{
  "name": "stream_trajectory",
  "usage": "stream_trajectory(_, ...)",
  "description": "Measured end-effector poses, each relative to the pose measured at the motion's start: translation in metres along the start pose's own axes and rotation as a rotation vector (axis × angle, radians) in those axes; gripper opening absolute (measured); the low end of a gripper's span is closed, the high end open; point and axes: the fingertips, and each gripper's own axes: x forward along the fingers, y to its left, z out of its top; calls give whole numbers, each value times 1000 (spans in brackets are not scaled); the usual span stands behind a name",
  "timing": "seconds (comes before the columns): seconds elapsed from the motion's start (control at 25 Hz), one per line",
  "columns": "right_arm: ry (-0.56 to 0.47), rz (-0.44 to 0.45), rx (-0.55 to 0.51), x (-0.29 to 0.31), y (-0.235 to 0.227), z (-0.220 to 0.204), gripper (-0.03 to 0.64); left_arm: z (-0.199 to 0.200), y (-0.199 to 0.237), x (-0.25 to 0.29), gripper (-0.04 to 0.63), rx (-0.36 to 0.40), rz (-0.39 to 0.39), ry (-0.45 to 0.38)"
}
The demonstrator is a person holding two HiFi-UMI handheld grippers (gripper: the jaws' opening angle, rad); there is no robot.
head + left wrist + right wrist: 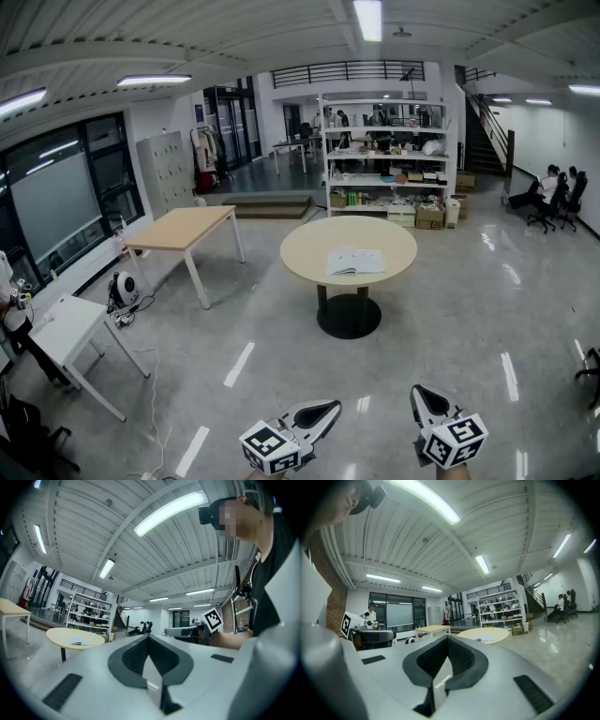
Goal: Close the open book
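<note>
The pale round table (305,251) stands well ahead of me across the shiny floor, and the open book (356,262) lies flat on it, pages up, a little right of its middle. My left tongs (333,407) and my right tongs (420,392) sit low in front of me, far from the book, each pair pressed together with nothing between them.

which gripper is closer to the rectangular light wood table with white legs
Left. The rectangular light wood table stands far ahead, off to the left; the left gripper is on that side, the right gripper beside it, further right.
</note>
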Motion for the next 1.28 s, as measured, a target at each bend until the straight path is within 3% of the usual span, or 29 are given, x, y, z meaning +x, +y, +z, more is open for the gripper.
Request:
stream_trajectory(0.88, 1, -30, 29, 9, 0, -4, 0, -1, 10, -1, -8, -3, -10, 4)
stream_trajectory(1.28, 9, -23, 13, 31, 22, -4, 0, 1, 32, -18, -8, 1, -20, -2)
